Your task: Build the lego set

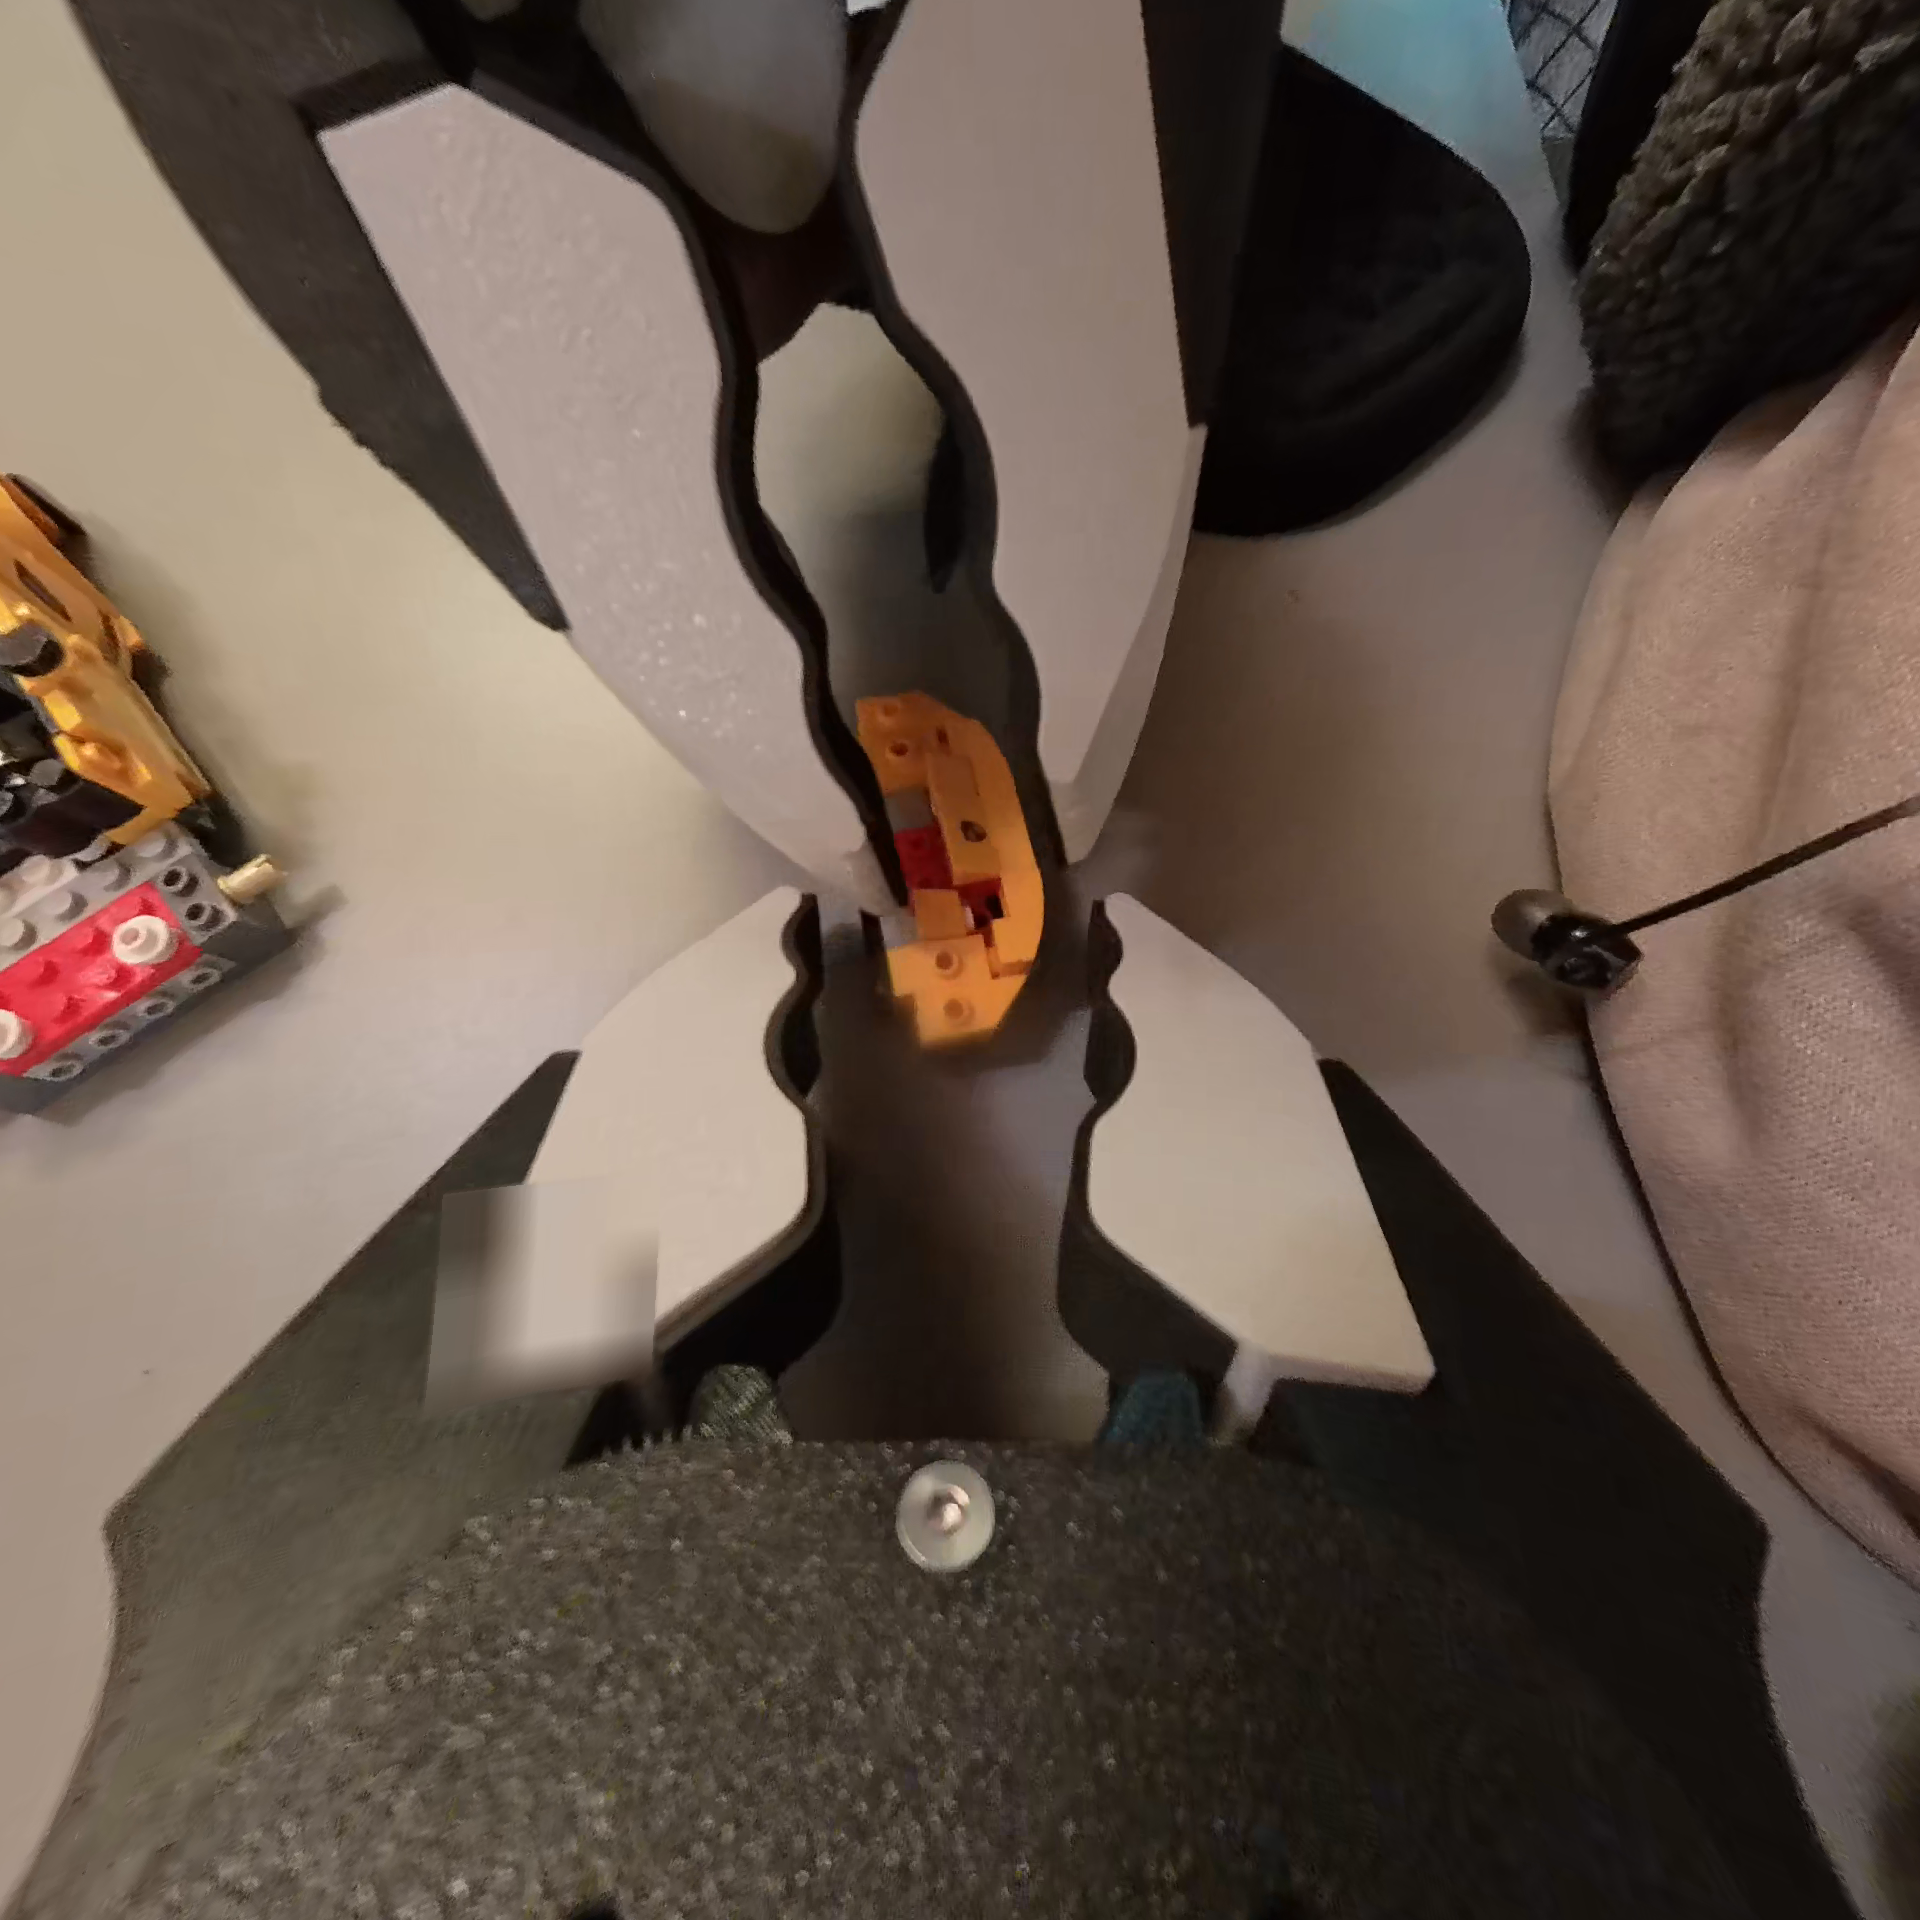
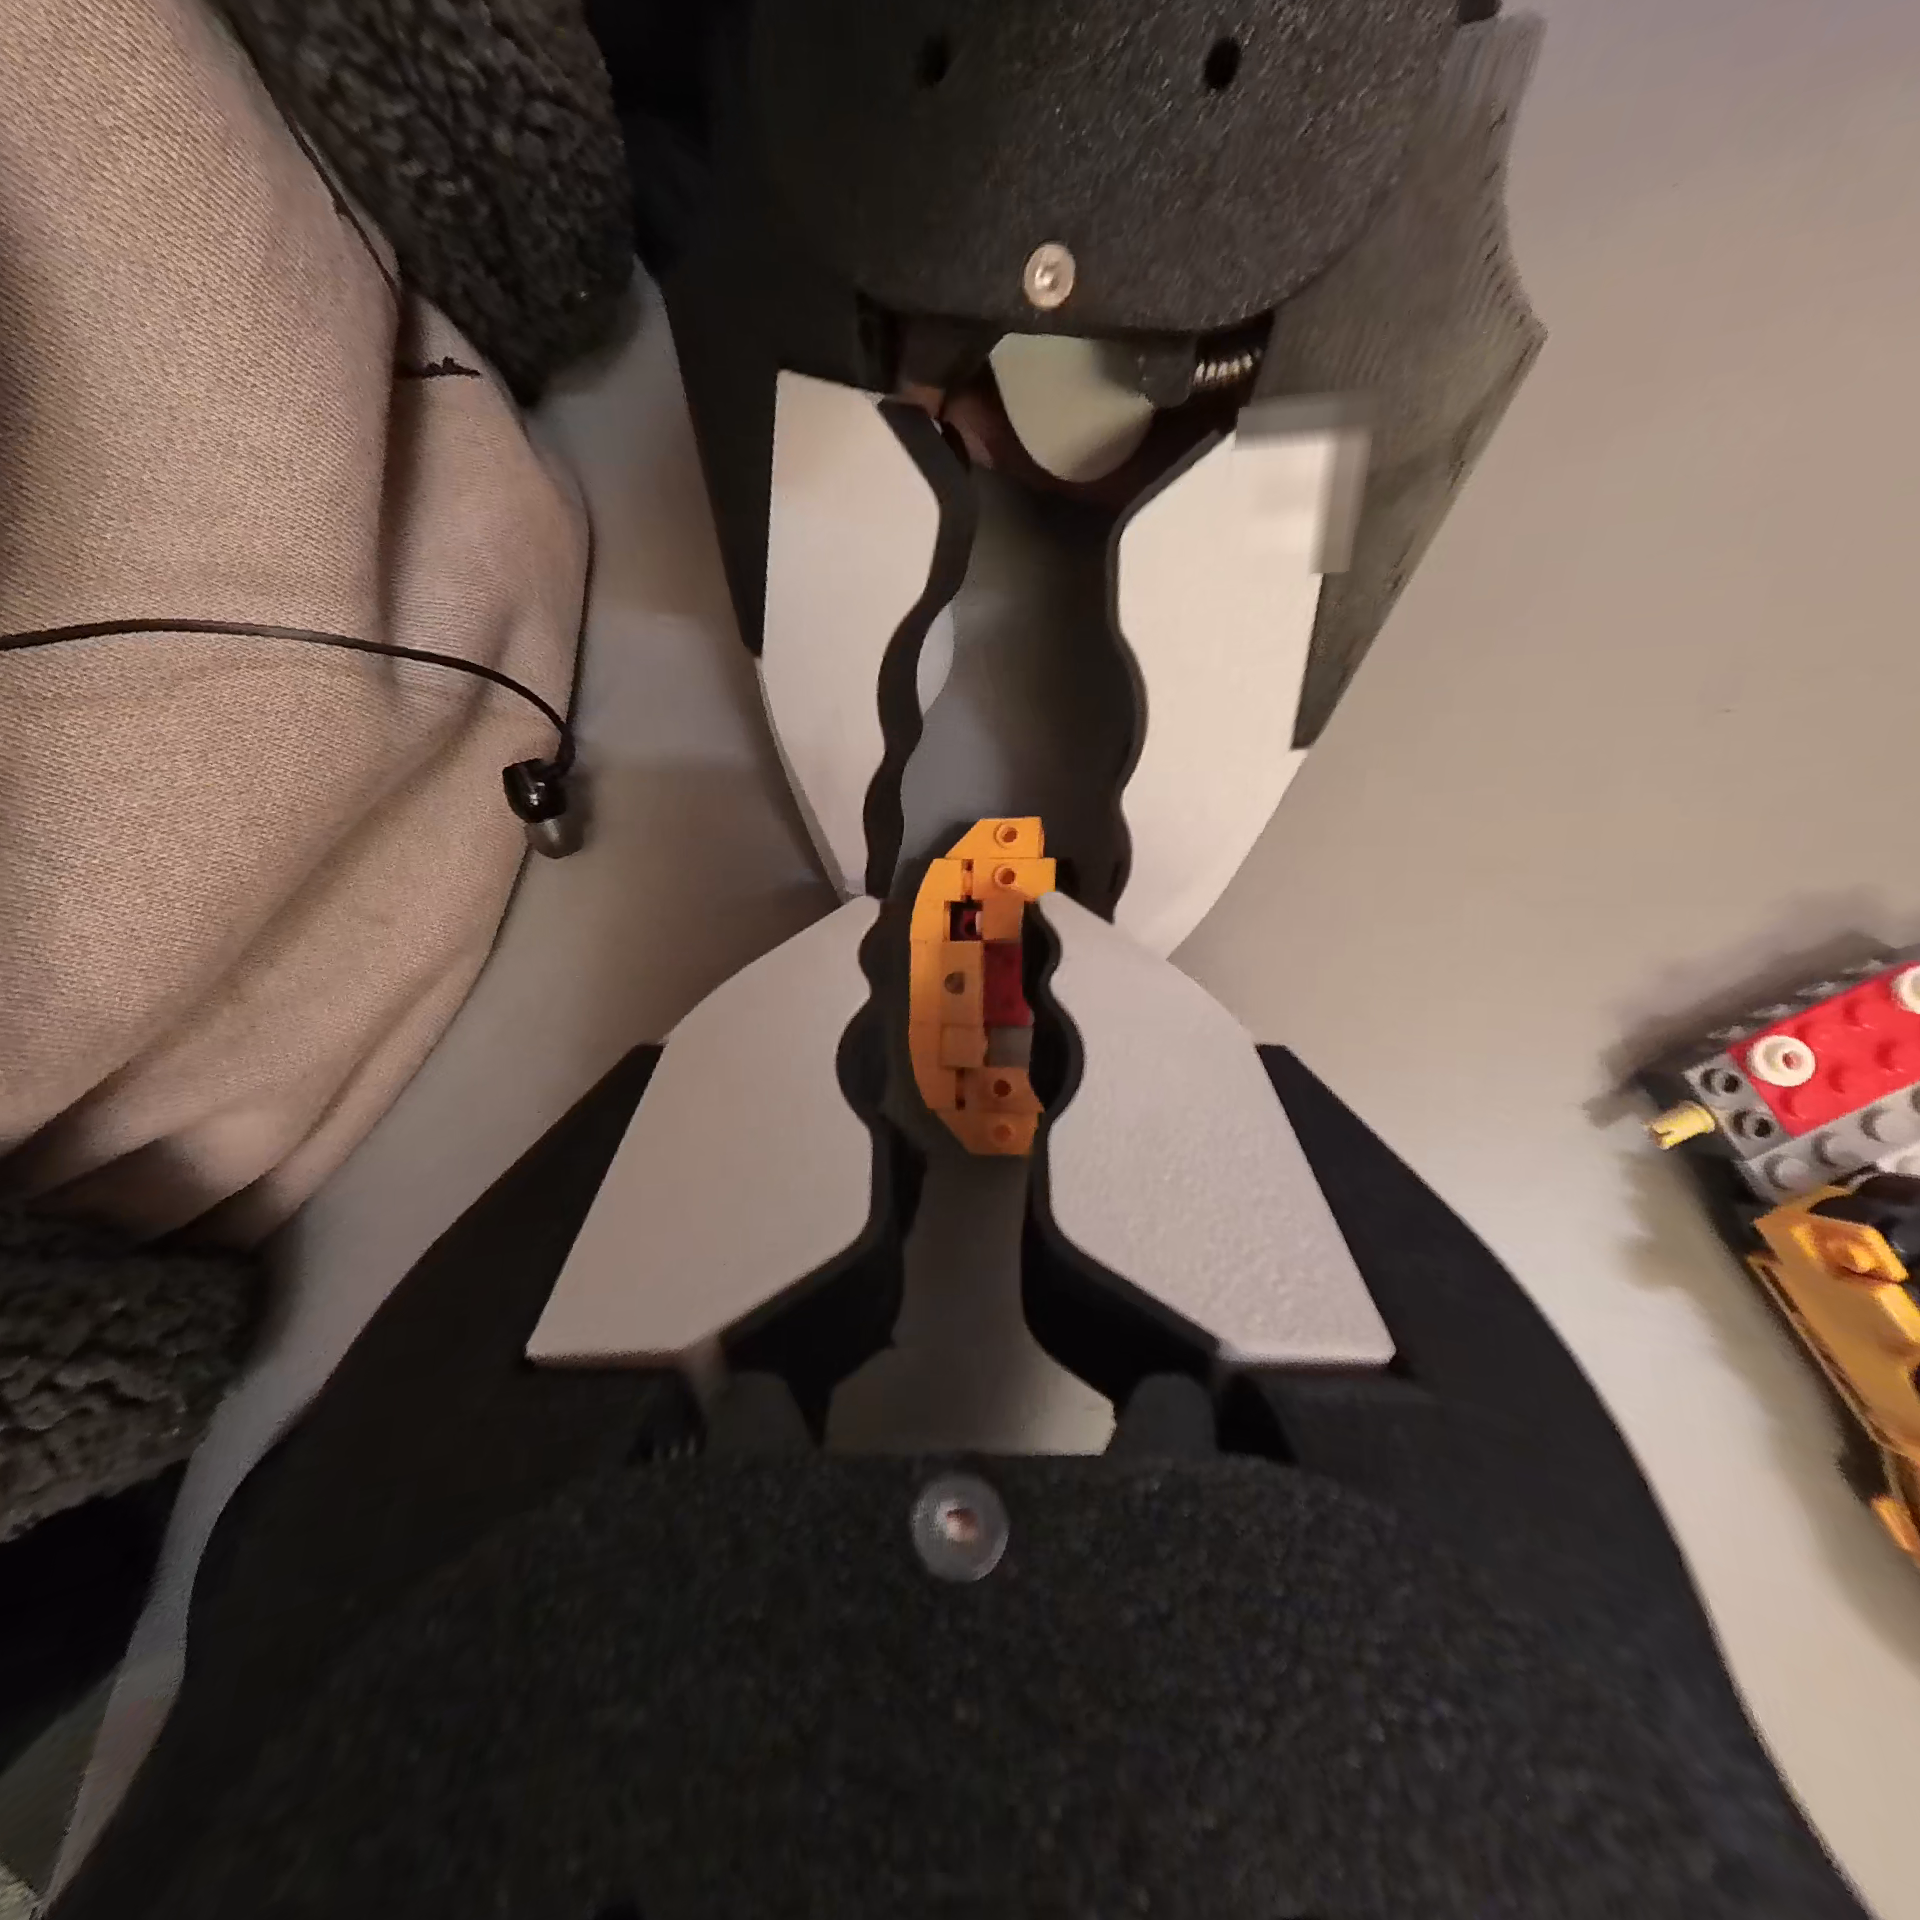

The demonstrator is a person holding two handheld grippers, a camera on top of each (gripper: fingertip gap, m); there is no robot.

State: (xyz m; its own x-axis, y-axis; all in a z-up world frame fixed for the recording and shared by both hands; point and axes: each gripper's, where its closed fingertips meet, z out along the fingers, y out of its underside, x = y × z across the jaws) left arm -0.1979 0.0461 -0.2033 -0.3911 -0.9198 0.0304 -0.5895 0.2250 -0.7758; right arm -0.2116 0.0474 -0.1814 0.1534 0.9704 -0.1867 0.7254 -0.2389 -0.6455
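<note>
A curved orange lego sub-assembly (image 2: pixel 951 997) with red and grey bricks inside sits between my two grippers, which face each other tip to tip above the pale table. My right gripper (image 2: pixel 961 914) is shut on its middle. In the left wrist view it comes in from the top (image 1: pixel 971 878) around the sub-assembly (image 1: pixel 992 821). My left gripper (image 1: pixel 956 909) is open, and its tips stand either side of the piece's near end without touching. A partly built model (image 1: pixel 104 914) with a grey base, red plate and orange parts lies on the table, also seen in the right wrist view (image 2: pixel 1829 1091).
A beige garment (image 1: pixel 1766 987) with a black cord and toggle (image 1: pixel 1558 940) lies along one table side, also in the right wrist view (image 2: pixel 260 727). Dark fuzzy fabric (image 1: pixel 1756 208) lies beside it. A black case-like object (image 1: pixel 1382 343) sits behind the right gripper. The tips of both grippers are at nearly the same place.
</note>
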